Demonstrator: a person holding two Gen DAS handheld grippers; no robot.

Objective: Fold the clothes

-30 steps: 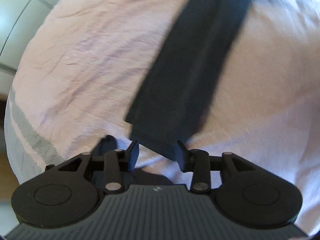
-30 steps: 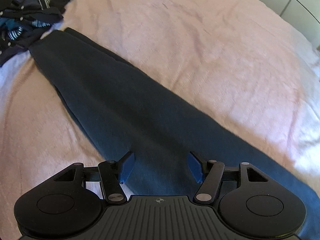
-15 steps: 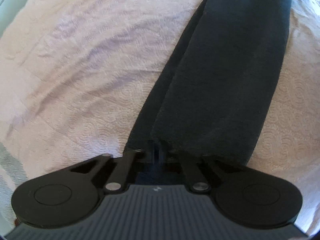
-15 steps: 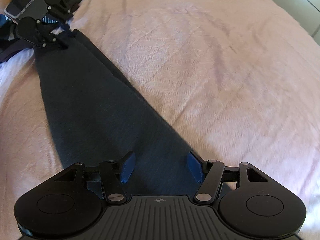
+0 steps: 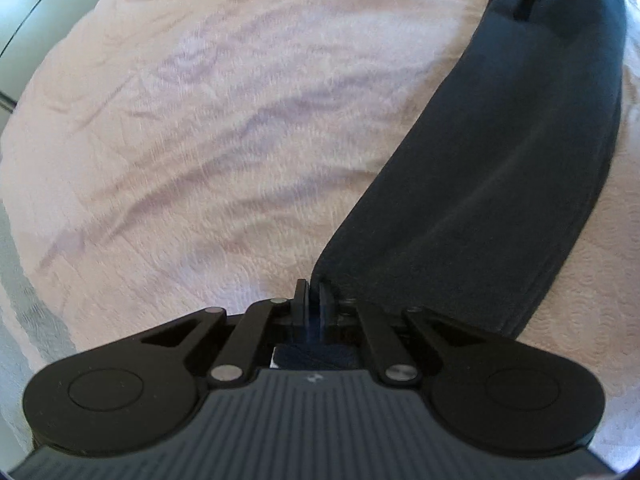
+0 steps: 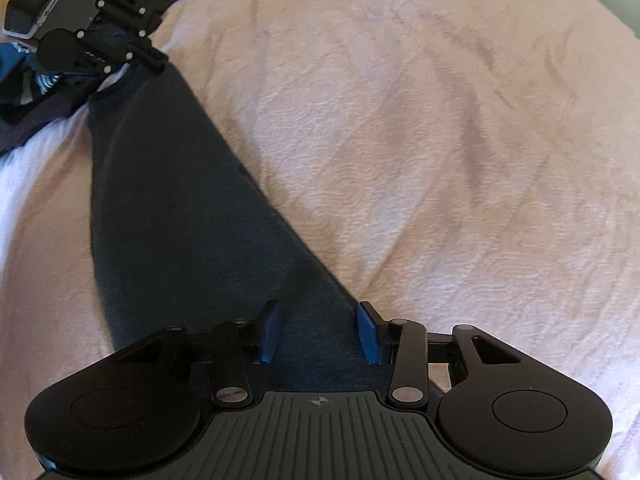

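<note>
My left gripper point(image 5: 313, 300) is pinched tight on the near end of the dark navy garment point(image 5: 500, 184), fabric caught between the closed jaws. From there the garment runs as a long folded strip across the pink bedspread point(image 5: 208, 128) toward my right gripper point(image 6: 318, 330), whose blue pads point(image 6: 270, 332) stand wide apart over the cloth's other end, gripping nothing. In the right wrist view the strip point(image 6: 168, 200) stretches diagonally to the far left, where my left gripper point(image 6: 154, 60) holds its end. Beyond it, a heap of dark and striped clothes point(image 6: 28, 88) lies at the bed's edge.
</note>
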